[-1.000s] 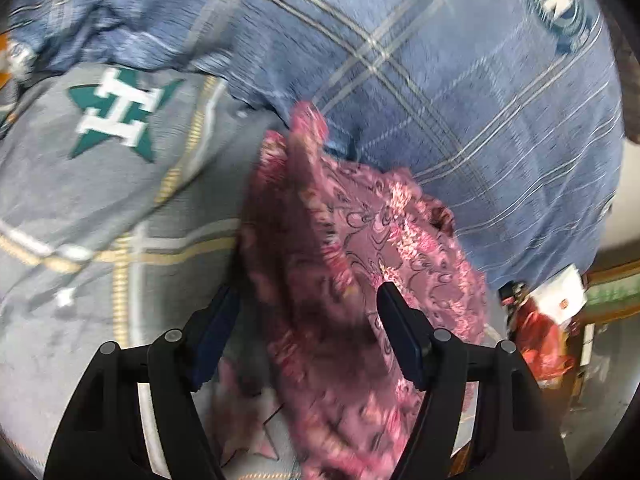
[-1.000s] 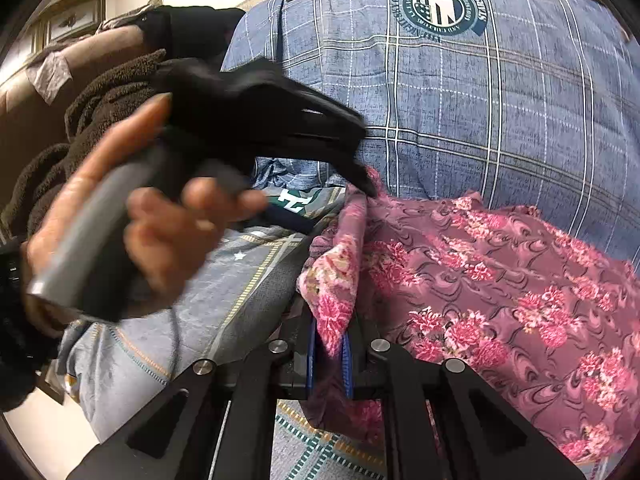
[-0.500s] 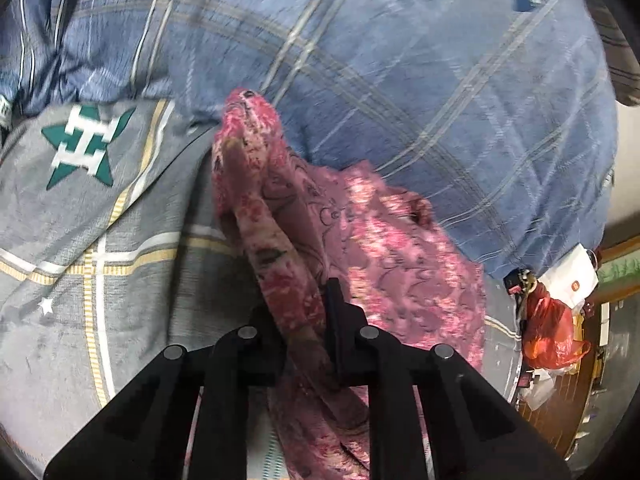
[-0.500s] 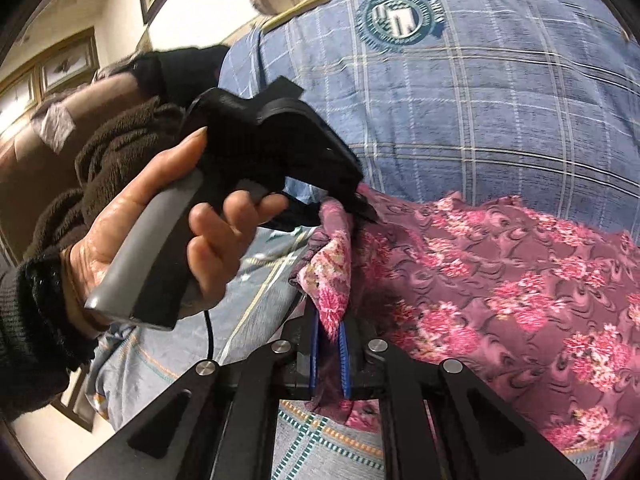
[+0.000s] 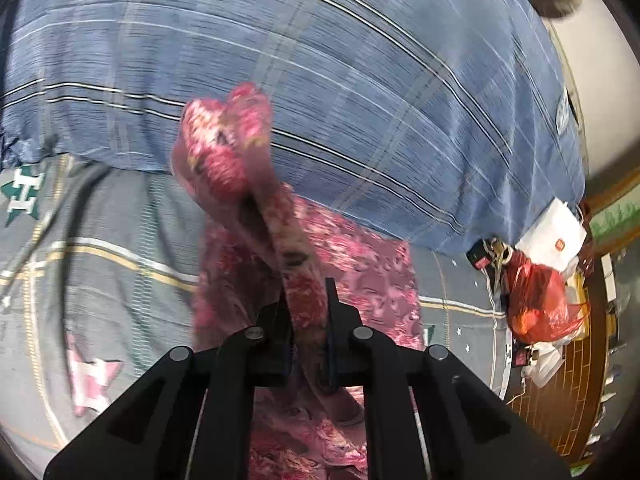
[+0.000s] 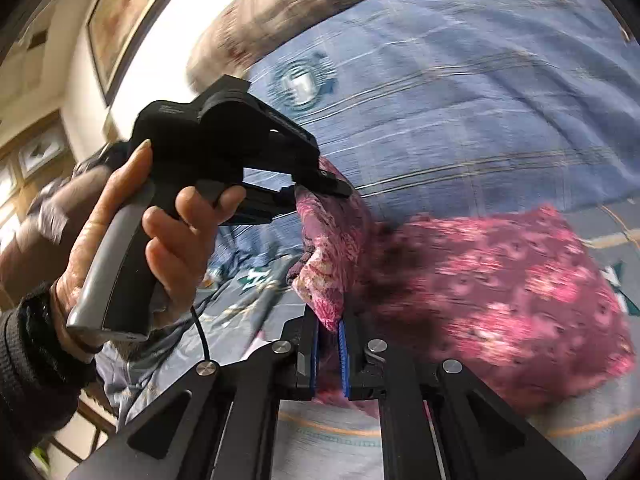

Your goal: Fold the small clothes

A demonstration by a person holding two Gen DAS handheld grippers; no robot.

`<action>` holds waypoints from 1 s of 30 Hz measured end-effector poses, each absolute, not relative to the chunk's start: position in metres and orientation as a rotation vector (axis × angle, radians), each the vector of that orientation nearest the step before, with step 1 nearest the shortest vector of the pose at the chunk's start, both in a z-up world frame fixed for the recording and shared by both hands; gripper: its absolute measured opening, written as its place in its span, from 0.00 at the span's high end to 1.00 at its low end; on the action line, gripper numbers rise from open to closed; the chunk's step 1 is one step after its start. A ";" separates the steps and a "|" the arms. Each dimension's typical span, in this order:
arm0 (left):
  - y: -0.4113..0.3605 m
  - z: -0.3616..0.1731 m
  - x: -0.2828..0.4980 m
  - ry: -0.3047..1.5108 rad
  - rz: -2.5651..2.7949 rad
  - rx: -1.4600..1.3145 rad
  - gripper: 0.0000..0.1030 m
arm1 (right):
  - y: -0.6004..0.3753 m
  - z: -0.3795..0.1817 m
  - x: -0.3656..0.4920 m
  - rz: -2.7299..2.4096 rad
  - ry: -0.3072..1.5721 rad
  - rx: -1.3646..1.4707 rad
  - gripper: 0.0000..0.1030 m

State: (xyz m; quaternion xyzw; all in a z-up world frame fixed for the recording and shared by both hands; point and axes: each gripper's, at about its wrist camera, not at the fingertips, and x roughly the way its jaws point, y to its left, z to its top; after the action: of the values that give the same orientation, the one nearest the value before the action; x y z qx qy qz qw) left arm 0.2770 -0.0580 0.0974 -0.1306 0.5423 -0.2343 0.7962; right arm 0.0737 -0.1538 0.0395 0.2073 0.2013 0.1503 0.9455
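the left wrist view sits just behind the left gripper (image 5: 306, 300) and looks steeply down along its fingers, very close to the pink floral garment (image 5: 360, 276), with the grey star-print sheet (image 5: 120, 240) beneath and the blue plaid pillow (image 5: 360, 80) beyond. the right wrist view sits behind the right gripper (image 6: 329, 332) and faces more level across the bed, toward a framed picture (image 6: 120, 12) on the far wall. it takes in the other tool and the hand (image 6: 132, 240) holding it at near left. both views share the garment, pillow and sheet.
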 end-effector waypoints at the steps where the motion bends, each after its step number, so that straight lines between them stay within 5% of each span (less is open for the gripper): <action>1: -0.067 0.096 0.274 1.168 -0.503 -0.273 0.92 | -0.160 0.038 0.072 0.299 0.410 0.435 0.93; 24: -0.223 0.049 0.251 1.277 -0.509 -0.060 0.91 | -0.291 -0.026 0.046 0.172 0.388 0.773 0.93; 30: -0.242 0.038 0.242 1.324 -0.536 -0.044 0.71 | -0.312 -0.053 0.050 0.141 0.453 0.879 0.93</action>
State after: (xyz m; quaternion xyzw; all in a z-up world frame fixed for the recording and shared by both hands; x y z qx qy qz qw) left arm 0.2418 -0.2419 0.0384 -0.0201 0.6072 -0.2455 0.7554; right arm 0.0501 -0.3119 -0.0533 0.4212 0.2171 0.0678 0.8780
